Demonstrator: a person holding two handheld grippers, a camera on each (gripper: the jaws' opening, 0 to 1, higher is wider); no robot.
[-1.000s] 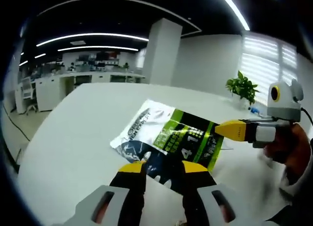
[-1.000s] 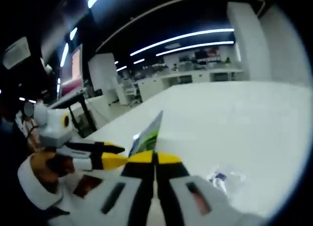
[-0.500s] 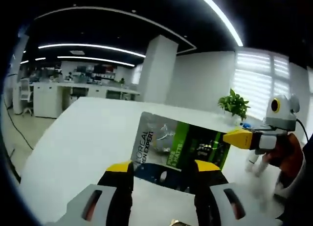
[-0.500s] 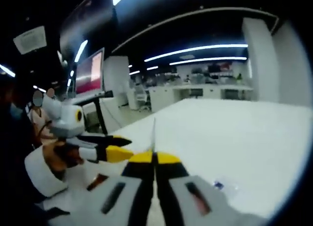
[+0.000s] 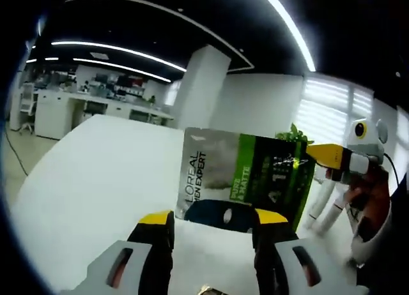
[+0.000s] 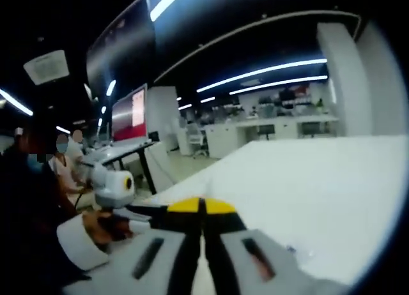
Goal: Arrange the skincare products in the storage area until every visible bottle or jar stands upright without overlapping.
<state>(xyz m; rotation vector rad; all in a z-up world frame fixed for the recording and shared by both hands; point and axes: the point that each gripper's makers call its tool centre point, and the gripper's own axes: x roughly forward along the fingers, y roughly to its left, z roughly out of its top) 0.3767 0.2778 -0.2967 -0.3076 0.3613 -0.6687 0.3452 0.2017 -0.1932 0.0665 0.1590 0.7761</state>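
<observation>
in the left gripper view the left claw (image 5: 214,219) rises from the bottom edge with its two yellow-tipped jaws set wide apart and nothing between them; just past the tips a flat sachet (image 5: 246,183) hangs upright above the white counter (image 5: 83,173), grey-silver on its left part with "l'oreal men expert" printed sideways, green and black on its right part, a dark blue band along its lower edge; the right claw (image 5: 314,153) comes in from the right side and grips the sachet at its upper right corner, jaws closed on the edge; a hand (image 5: 370,196) holds that gripper's body, with a white cuff below it; near the right edge, behind the sachet, two white tubes (image 5: 327,202) stand slanted on the counter; farther off a green plant (image 5: 295,134) peeks over the sachet's top, then a white pillar (image 5: 199,85), window blinds and rows of office desks under long ceiling lights.

in the right gripper view the right claw (image 6: 201,207) shows its yellow tips pressed together; the sachet itself cannot be made out there; to the left the left claw's gripper (image 6: 118,196) sits in a hand with a white cuff; beyond lie the white counter (image 6: 307,173), a red screen (image 6: 131,113) and seated people at the far left.
</observation>
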